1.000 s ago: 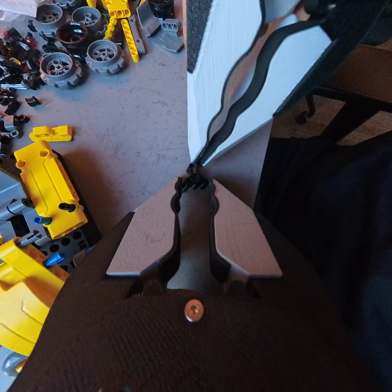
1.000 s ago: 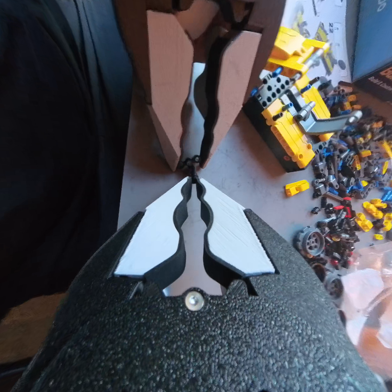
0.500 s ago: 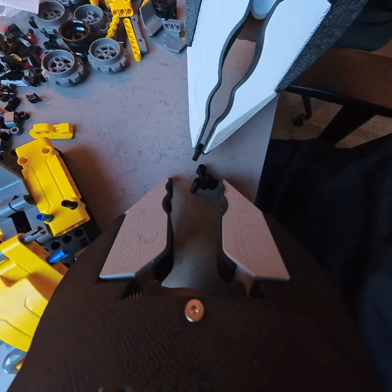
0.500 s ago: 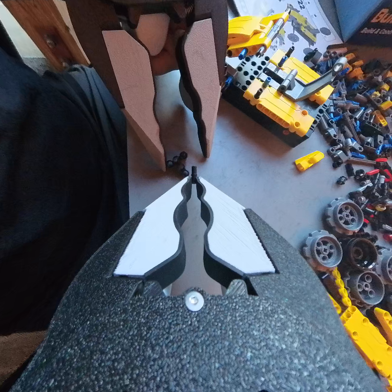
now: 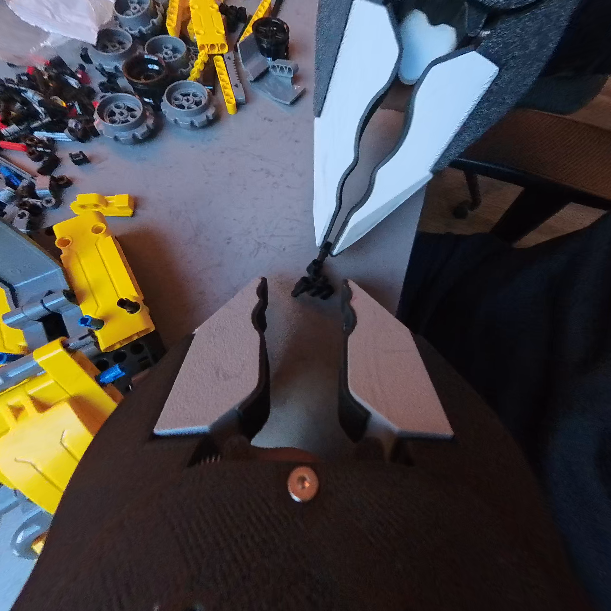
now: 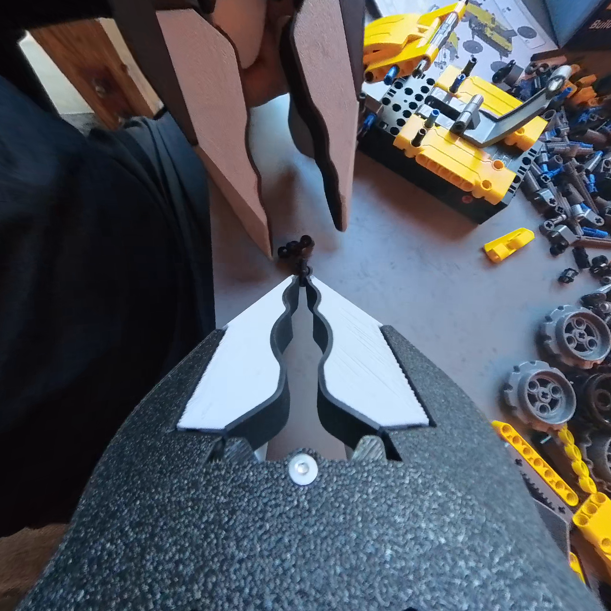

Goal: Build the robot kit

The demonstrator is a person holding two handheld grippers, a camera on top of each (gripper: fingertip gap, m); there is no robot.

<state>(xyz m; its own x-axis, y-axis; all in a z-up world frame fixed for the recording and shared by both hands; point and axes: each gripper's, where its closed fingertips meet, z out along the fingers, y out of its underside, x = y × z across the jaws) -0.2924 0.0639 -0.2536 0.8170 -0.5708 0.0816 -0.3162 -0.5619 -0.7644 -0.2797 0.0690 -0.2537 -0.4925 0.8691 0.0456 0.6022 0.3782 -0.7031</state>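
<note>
Two hand-held grippers meet tip to tip over a grey table (image 5: 205, 205) strewn with toy building parts. The right gripper (image 6: 302, 281), with white fingers, is closed to a sliver on a thin black pin (image 6: 302, 271), pinched at its very tip so the free end points outward. That end touches, or nearly touches, a small black connector piece (image 5: 312, 287) lying on the table near its edge; whether the two are joined cannot be told. The left gripper (image 5: 302, 284), with tan fingers, stands wide open and holds nothing. Its fingers flank the connector piece without touching it, apparently placed to leave the pin a clear way in.

Beside the left gripper sits a half-built yellow and black model (image 5: 99, 274), studded with blue and black pegs, and a loose yellow bracket (image 5: 102, 205) lies just beyond it. Farther off are grey wheels (image 5: 120, 112), a black tyre (image 5: 147, 71), yellow beams (image 5: 224, 82) and a heap of small dark parts (image 6: 575, 185). A printed instruction sheet (image 6: 496, 29) lies past the model. Dark clothing (image 6: 99, 264) of the person fills the table's near side, close to the connector piece. Nothing lies between the two grippers except the pin and the piece.
</note>
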